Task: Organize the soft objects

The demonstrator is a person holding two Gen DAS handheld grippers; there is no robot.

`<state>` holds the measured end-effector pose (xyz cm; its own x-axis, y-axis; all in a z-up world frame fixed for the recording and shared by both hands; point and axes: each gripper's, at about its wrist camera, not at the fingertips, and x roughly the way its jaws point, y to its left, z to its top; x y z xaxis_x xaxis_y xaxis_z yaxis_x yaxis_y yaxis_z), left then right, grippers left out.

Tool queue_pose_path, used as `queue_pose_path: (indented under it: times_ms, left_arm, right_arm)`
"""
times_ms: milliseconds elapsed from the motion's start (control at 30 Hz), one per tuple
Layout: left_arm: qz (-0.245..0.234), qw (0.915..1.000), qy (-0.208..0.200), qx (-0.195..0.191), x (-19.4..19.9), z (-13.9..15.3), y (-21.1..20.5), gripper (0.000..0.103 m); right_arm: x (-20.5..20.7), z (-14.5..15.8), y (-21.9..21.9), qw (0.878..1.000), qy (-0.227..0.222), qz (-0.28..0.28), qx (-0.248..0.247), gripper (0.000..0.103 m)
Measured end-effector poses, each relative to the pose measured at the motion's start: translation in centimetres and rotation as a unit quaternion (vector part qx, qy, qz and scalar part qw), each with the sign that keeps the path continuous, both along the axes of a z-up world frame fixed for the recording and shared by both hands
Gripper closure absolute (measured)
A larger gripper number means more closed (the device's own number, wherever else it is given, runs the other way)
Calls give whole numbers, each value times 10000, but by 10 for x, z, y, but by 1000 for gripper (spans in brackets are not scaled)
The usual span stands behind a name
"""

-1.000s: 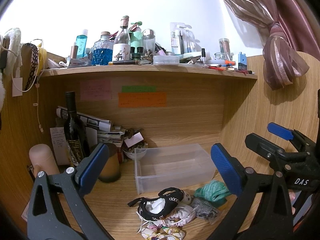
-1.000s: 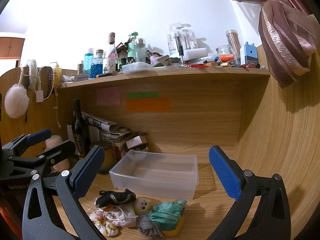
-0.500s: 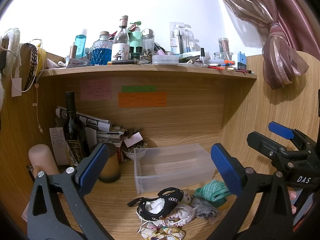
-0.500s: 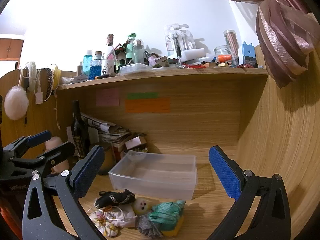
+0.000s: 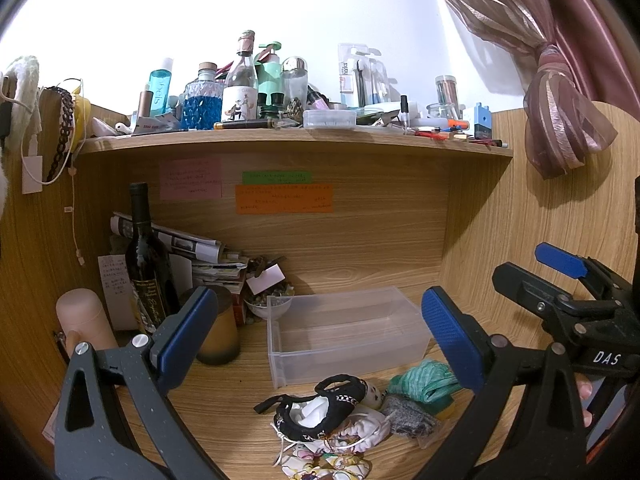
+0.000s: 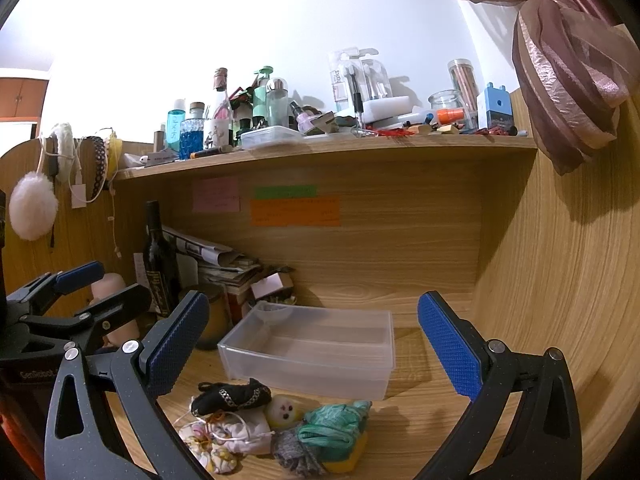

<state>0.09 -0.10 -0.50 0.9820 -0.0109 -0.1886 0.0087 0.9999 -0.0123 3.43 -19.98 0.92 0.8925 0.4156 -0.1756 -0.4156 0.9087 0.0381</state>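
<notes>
Both grippers, left gripper (image 5: 318, 334) and right gripper (image 6: 312, 338), released, holding nothing. Soft items (image 6: 276, 428) heaped at 6 o'clock, touching empty bin (image 6: 310, 350), presumably staged for loading.

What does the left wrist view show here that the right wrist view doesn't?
Only the left wrist view shows the right gripper from the side and a thumb behind it. Only the right wrist view shows the white pompom and the left gripper from the side. Both show the clear bin, empty, and the pile of soft items before it.
</notes>
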Motion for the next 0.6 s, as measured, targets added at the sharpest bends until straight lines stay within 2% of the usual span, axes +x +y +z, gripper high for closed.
queue_pose_path:
  times_ms: [467, 600]
  left_arm:
    - [-94, 9999, 59, 4, 5, -3, -3, 0]
    - [-64, 9998, 189, -81, 13, -8, 6, 0]
  right_arm:
    - [4, -1, 1, 9998, 36, 173, 48, 0]
    - [10, -5, -1, 9998, 101, 139, 89, 0]
